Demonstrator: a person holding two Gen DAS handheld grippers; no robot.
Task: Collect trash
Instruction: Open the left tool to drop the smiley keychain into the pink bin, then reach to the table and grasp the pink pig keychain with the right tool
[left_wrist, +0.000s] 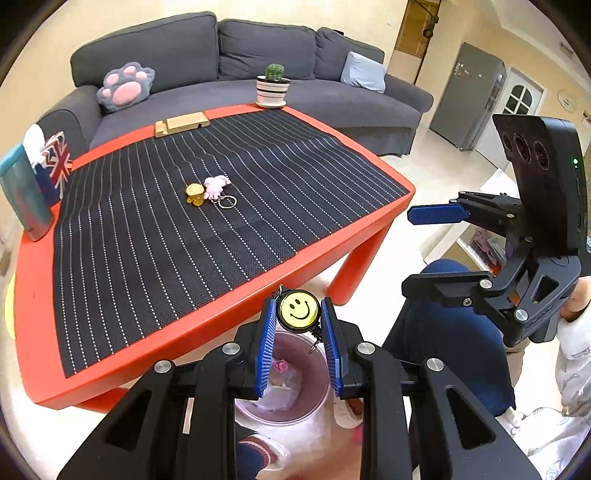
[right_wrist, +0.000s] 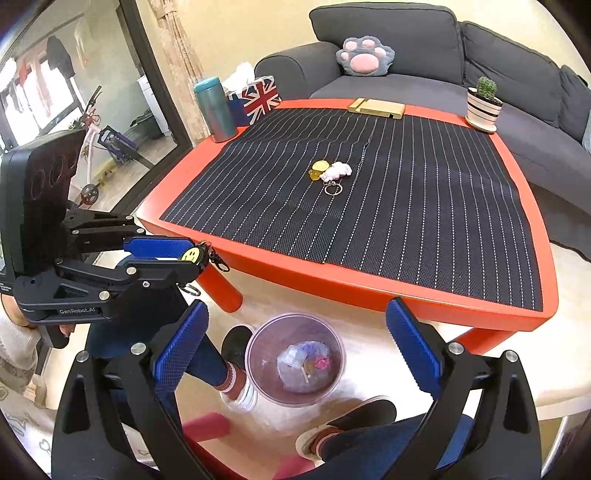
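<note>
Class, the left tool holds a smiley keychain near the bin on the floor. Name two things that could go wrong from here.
1. The left tool pinches the smiley keychain only at its rim, so it may slip and miss the bin, which sits close to the person's shoes.
2. Its dangling clip hangs near the red table edge and might snag there.

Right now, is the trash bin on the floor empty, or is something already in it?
Not empty. The trash bin holds crumpled whitish wrappers and a pink scrap at its bottom, seen through its open top.
</note>
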